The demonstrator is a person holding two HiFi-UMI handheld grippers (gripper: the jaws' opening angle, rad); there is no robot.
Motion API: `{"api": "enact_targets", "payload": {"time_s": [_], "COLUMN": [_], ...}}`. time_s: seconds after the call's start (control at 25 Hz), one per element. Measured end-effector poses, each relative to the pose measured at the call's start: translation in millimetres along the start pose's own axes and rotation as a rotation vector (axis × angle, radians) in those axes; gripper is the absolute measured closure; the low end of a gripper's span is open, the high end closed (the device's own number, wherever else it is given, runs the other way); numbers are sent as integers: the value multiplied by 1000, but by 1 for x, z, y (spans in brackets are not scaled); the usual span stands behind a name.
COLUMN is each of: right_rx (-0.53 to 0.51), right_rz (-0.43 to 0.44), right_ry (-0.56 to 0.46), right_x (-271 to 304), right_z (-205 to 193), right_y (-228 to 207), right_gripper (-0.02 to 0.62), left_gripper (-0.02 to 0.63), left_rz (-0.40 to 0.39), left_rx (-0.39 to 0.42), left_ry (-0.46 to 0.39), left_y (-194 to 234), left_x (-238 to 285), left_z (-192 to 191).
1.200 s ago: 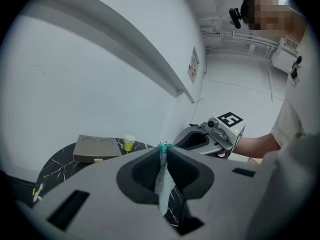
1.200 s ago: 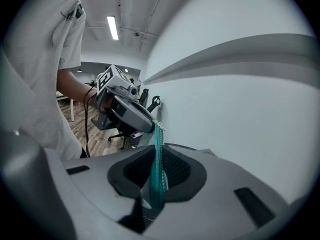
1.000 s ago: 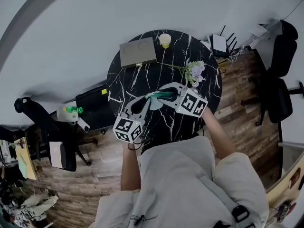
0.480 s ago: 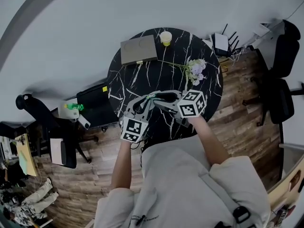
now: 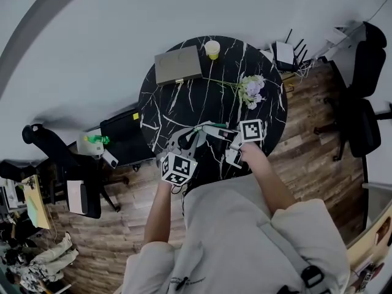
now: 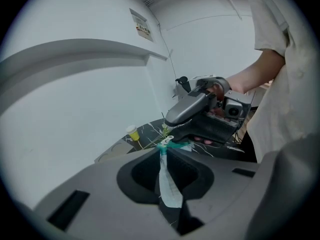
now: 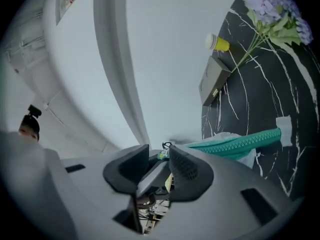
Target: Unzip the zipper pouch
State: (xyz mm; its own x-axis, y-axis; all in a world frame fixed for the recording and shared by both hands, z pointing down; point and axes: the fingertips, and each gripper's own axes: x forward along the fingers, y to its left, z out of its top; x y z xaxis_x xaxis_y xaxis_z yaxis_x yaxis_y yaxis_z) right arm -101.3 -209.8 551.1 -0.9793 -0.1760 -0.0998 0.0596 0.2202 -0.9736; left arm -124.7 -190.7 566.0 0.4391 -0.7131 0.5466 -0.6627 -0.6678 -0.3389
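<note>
Teal-edged zipper pouch (image 7: 240, 143) (white-veined black table (image 5: 208, 100)).

My left gripper (image 6: 167, 153) has its jaws pinched on the pouch (image 6: 169, 186), a pale, see-through strip standing upright between them. Its teal zip (image 6: 175, 145) crosses just past the tips. My right gripper (image 6: 174, 128) comes in from the right, held in my hand (image 6: 216, 89). Its jaws have just been closing, with the zip's small white pull (image 6: 169, 138) at their tips. From here I can't tell whether they press it. Behind lies the black marbled table (image 6: 148, 130) with a yellow cup (image 6: 132, 132), against a white wall.
</note>
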Motion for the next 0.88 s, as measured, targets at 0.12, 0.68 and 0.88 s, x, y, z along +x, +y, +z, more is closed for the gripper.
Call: {"api": "enact_targets", "payload": {"time_s": [0.12,0.68,0.88], "right_rx": [67,-75,-160], "right_rz": [32,-93,-163], "right_ry": [-27,-81,-83], "right_x": [0,-6,-8], "right_z": [2,9,12], "right_y": [0,-7,-9], "right_gripper": [484,586,586], "left_gripper": [552,552,554], "left_rz": [-3,-29,-78], "left_rx": [34,-71,-301], "left_ry": [15,-16,-79], "left_y": [-4,-8,-4], "left_x": [4,11,11], "left_z": [1,4,6]}}
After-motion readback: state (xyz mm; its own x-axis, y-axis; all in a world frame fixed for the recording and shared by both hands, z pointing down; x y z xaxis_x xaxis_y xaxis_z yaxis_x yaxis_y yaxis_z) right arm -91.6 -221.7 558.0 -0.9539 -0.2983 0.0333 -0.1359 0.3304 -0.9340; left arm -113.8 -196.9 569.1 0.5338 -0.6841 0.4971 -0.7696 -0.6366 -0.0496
